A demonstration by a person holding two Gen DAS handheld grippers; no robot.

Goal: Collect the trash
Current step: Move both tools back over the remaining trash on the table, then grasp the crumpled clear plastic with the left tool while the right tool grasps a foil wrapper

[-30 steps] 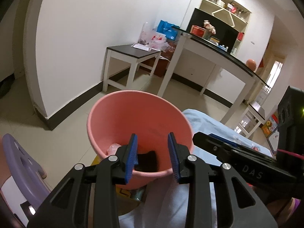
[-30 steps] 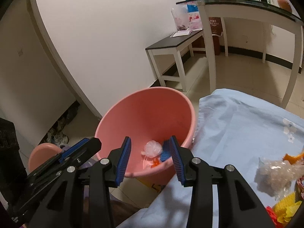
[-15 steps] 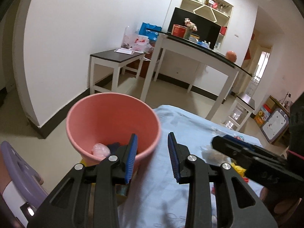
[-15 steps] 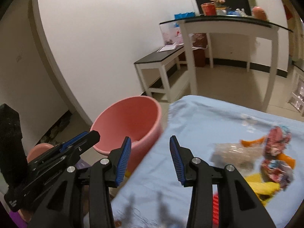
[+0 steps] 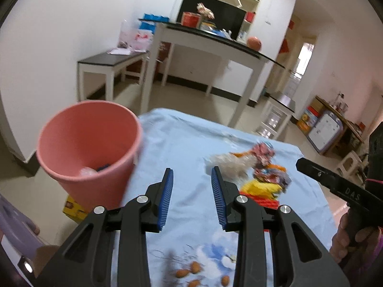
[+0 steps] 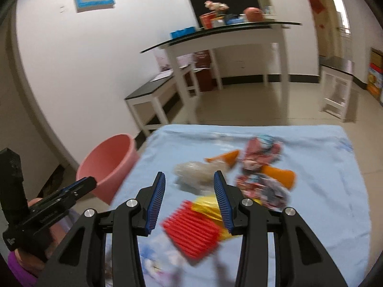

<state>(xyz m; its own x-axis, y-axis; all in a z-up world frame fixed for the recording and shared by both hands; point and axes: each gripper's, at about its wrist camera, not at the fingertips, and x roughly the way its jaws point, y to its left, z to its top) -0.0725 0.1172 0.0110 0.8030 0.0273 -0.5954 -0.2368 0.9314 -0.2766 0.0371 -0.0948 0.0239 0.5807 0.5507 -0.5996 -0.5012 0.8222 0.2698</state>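
A pink bucket (image 5: 88, 143) stands off the left edge of the blue-clothed table (image 5: 186, 143), with a few scraps at its bottom. A heap of trash lies on the cloth: a clear crumpled bag (image 6: 194, 172), orange pieces (image 6: 278, 174), printed wrappers (image 6: 261, 153), a yellow wrapper (image 6: 205, 205) and a red ribbed piece (image 6: 191, 230). My left gripper (image 5: 191, 184) is open and empty, over the cloth between bucket and heap. My right gripper (image 6: 189, 189) is open and empty, hovering just before the heap, above the red piece and the clear bag.
Several almonds (image 5: 191, 269) lie on the cloth near the front edge. A yellow box (image 5: 71, 208) sits under the bucket. White tables with dark tops (image 5: 107, 59) stand against the far wall. A purple stool (image 5: 12, 224) is at the lower left. The pink bucket (image 6: 107, 165) is left of the table.
Both grippers have swung right, away from over the bucket to above the table; the trash heap has come into view in front of them. Both stayed open and empty.
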